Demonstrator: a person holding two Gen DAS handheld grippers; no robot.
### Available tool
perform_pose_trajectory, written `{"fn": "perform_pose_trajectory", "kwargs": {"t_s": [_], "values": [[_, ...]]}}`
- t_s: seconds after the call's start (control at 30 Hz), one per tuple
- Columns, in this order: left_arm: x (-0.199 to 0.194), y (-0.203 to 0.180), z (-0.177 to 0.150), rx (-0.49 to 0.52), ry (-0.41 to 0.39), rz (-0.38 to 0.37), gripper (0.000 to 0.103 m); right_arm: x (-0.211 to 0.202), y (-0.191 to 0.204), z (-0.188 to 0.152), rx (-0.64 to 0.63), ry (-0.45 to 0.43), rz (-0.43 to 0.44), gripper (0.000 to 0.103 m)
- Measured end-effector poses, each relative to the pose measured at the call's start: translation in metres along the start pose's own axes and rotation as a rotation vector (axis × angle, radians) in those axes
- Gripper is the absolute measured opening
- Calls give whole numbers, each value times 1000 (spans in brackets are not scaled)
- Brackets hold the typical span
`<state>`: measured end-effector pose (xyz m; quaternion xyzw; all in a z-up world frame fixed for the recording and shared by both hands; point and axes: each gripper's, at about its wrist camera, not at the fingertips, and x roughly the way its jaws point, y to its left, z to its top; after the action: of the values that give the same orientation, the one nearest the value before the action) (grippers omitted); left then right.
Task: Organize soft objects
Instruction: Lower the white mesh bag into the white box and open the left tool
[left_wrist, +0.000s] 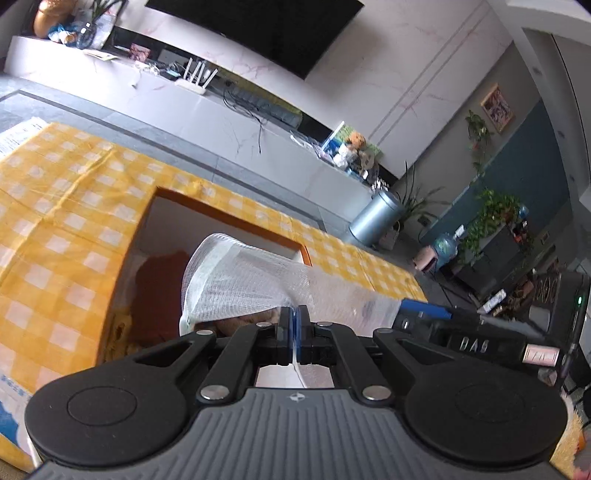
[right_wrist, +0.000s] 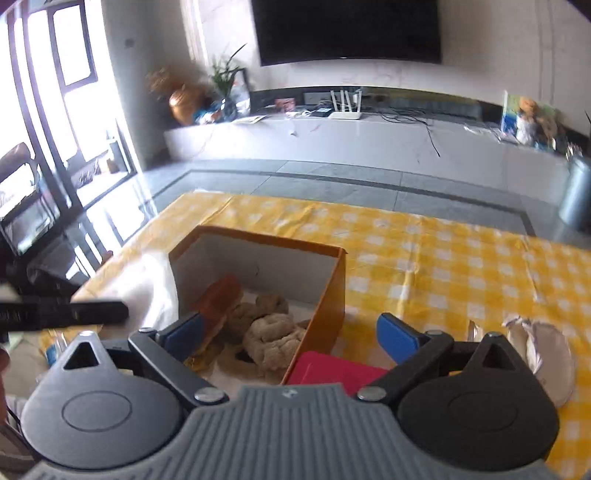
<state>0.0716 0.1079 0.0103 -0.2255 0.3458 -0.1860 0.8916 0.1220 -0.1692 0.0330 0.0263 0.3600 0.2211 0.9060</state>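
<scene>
Cloth, white and loosely woven like mesh (left_wrist: 236, 280), hangs bunched from the left gripper (left_wrist: 294, 325), whose jaws are pressed together on a fold of it. The bundle sits above the open orange box (left_wrist: 221, 210), partly covering what lies inside. In the right wrist view the box (right_wrist: 332, 291) shows white inner walls and holds a beige knitted piece (right_wrist: 273, 339) heaped near its front, with an orange-brown soft item (right_wrist: 218, 299) leaning against the left side. Something brown also shows in the box beneath the cloth in the left wrist view, though what it is cannot be told.

The right gripper (right_wrist: 291, 332) hovers at the near edge of the box with its jaws spread wide and nothing between them; its left blue pad (right_wrist: 184, 328) is over the box interior and the right one is outside it. A red flat item (right_wrist: 332, 369) lies just beside the box's near corner. To the right on the worktop, a pale grey rounded soft item (right_wrist: 546, 354) rests apart from the box. The worktop wears a yellow-and-white checked cloth (right_wrist: 443, 258).

Beyond are grey floor tiles, a long white TV bench (right_wrist: 369, 136) with a router, and a dark screen on the wall.
</scene>
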Motion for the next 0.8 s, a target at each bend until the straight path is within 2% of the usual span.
{"fn": "perform_pose_trajectory", "kwargs": {"t_s": [0.07, 0.13, 0.23, 0.3, 0.43, 0.53, 0.7, 0.73, 0.8], "values": [[15, -5, -7, 27, 53, 18, 1, -2, -17, -4, 83, -6, 24, 98], [30, -8, -14, 55, 102, 40, 1, -3, -24, -8, 105, -7, 27, 98], [48, -11, -25, 102, 171, 114, 1, -9, -30, -13, 111, -7, 13, 98], [54, -14, -32, 141, 192, 148, 1, -9, -30, -14, 116, -11, 2, 98], [59, -18, -40, 161, 220, 150, 1, -5, -32, -17, 126, -4, -2, 98], [61, -19, -42, 167, 221, 191, 2, -4, -31, -21, 113, 2, -9, 98], [57, -18, -39, 200, 173, 291, 3, -1, -28, -26, 101, 13, -17, 98], [55, -18, -38, 203, 165, 298, 5, -1, -28, -26, 100, 14, -19, 98], [53, -19, -37, 206, 145, 313, 23, -2, -27, -25, 93, 13, -21, 98]]}}
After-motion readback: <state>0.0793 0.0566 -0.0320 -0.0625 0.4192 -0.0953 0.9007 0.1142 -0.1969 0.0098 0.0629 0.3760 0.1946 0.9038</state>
